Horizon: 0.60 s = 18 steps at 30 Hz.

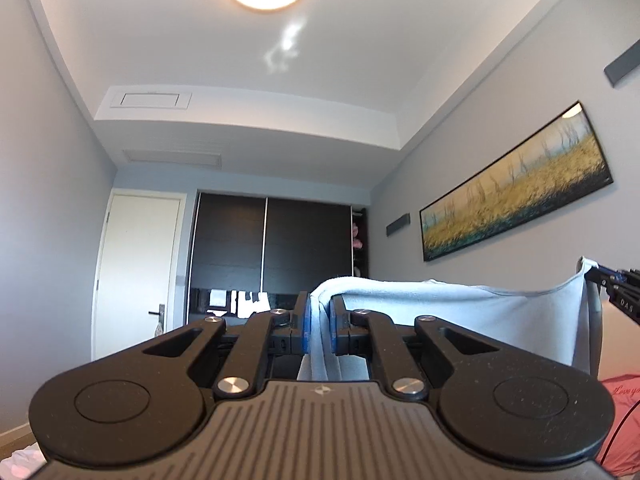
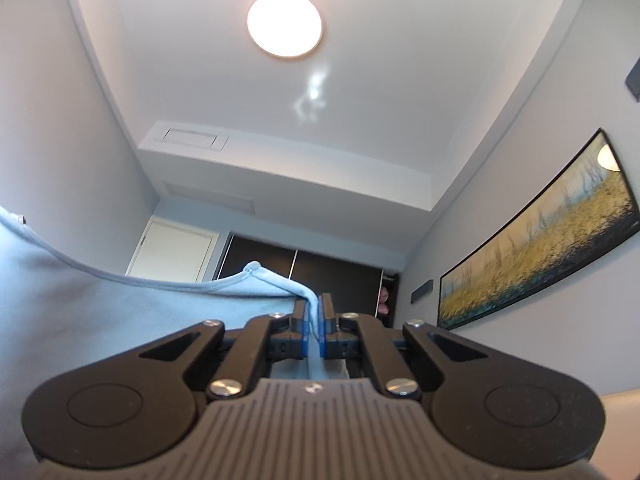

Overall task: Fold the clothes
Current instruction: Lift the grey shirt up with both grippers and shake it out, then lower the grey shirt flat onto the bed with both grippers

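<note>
You're gripping the light blue garment (image 1: pixel 440 304) with both: left gripper (image 1: pixel 319 322) jaws pinching its edge, right gripper (image 2: pixel 315 326) pinching another, both pointing toward 12 o'clock at the wardrobe (image 1: pixel 272 248).

Two bits of writing can be made out, both in the left wrist view and both to the right of the left gripper (image 1: pixel 319 320). On the black arm of the right gripper (image 1: pixel 596 274), at the picture's right edge, stand small pale letters that read roughly "DAS"; they are tilted and tiny, so the last letter is uncertain. Lower down, on the red cloth (image 1: pixel 624 420) in the bottom right corner, runs a cursive line beginning "Love y", cut off by the frame's edge. The right wrist view shows no legible writing
</note>
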Each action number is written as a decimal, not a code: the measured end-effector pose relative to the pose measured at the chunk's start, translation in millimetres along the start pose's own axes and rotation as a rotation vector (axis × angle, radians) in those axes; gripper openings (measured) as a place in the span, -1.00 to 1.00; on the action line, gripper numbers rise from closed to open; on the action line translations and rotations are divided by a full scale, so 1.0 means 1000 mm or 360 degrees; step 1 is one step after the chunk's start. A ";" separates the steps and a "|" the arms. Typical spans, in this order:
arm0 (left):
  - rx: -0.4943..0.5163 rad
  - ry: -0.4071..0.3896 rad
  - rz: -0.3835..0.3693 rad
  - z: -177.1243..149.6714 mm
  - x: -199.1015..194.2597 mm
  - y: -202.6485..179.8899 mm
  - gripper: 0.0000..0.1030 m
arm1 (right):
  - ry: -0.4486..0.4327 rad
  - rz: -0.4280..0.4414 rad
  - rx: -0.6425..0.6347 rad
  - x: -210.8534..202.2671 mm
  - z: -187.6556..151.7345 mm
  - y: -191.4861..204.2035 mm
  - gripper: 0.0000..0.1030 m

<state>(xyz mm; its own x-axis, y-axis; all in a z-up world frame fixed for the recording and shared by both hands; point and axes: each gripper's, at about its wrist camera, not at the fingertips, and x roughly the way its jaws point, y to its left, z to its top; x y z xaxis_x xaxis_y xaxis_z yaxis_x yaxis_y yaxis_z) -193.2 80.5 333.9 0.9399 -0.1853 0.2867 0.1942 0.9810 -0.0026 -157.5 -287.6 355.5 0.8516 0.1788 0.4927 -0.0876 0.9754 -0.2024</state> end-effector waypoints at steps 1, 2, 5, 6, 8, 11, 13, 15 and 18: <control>-0.0002 -0.0014 0.0003 0.002 -0.004 -0.001 -0.87 | -0.0016 -0.0005 -0.0007 -0.006 0.003 0.000 -0.89; 0.0001 -0.0020 0.0008 0.004 -0.009 -0.001 -0.86 | -0.0028 -0.0004 -0.0013 -0.013 0.005 0.000 -0.89; 0.0003 -0.0017 0.0014 0.005 -0.018 0.001 -0.86 | -0.0059 0.0016 -0.0033 -0.030 0.013 0.000 -0.89; 0.0002 -0.0013 0.0014 0.005 -0.021 0.002 -0.86 | -0.0068 0.0022 -0.0036 -0.033 0.015 -0.001 -0.89; 0.0003 -0.0003 0.0013 0.005 -0.024 0.003 -0.86 | -0.0084 0.0033 -0.0039 -0.038 0.018 -0.002 -0.89; 0.0013 0.0031 0.0011 0.002 -0.022 0.004 -0.86 | -0.0088 0.0043 -0.0056 -0.036 0.017 -0.002 -0.88; 0.0030 0.0104 0.0016 -0.007 -0.010 0.007 -0.86 | -0.0056 0.0054 -0.0059 -0.026 0.009 -0.001 -0.88; 0.0040 0.0202 0.0027 -0.021 0.007 0.012 -0.86 | 0.0009 0.0071 -0.0051 -0.014 -0.003 0.000 -0.88; 0.0044 0.0367 0.0030 -0.048 0.039 0.020 -0.86 | 0.0121 0.0091 -0.0048 0.006 -0.032 0.002 -0.88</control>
<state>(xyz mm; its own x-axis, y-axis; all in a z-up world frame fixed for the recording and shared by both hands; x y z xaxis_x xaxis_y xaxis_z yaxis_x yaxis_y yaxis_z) -139.1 90.0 298.6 0.9832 -0.1723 0.0606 0.1713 0.9850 0.0216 -135.8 -288.4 330.9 0.8825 0.2228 0.4141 -0.1227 0.9592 -0.2547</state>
